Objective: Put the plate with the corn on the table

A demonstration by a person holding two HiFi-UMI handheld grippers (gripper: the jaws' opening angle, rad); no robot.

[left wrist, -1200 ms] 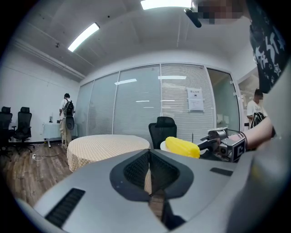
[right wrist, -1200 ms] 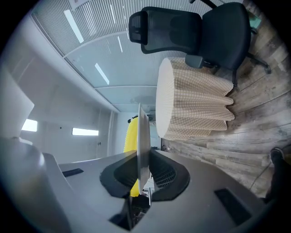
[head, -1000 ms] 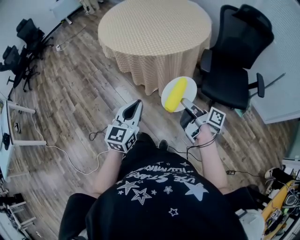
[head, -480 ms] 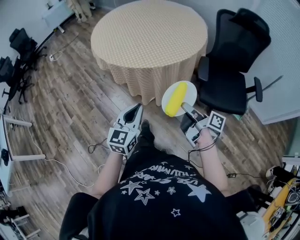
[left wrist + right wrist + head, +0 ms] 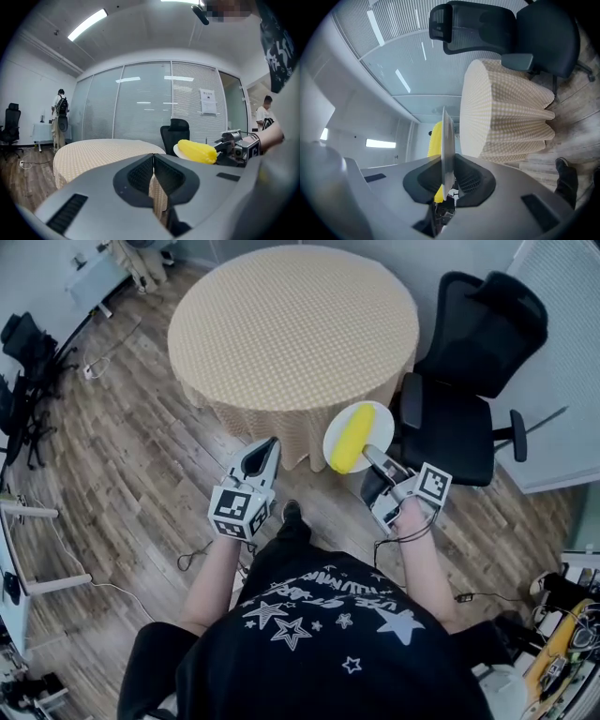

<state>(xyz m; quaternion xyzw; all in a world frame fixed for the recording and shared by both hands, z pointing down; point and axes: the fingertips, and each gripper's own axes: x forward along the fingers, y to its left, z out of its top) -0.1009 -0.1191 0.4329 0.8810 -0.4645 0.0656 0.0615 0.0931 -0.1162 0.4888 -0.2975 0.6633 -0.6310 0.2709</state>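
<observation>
A white plate (image 5: 364, 424) carries a yellow corn cob (image 5: 350, 438). My right gripper (image 5: 368, 450) is shut on the plate's near rim and holds it in the air just off the near edge of the round table (image 5: 291, 320), which has a beige checked cloth. In the right gripper view the plate (image 5: 446, 145) stands edge-on between the jaws, with the corn (image 5: 435, 139) behind it and the table (image 5: 501, 117) beyond. My left gripper (image 5: 269, 443) is shut and empty, pointing at the table's draped edge. From the left gripper view the corn (image 5: 197, 151) shows to the right.
A black office chair (image 5: 469, 371) stands right of the table, close to the plate. More dark chairs (image 5: 23, 352) and cables lie on the wooden floor at left. A person (image 5: 60, 117) stands far off by the glass wall.
The table has come nearer: both grippers now sit close to its near edge. The plate with the corn stays gripped in the right gripper, and the left gripper stays shut.
</observation>
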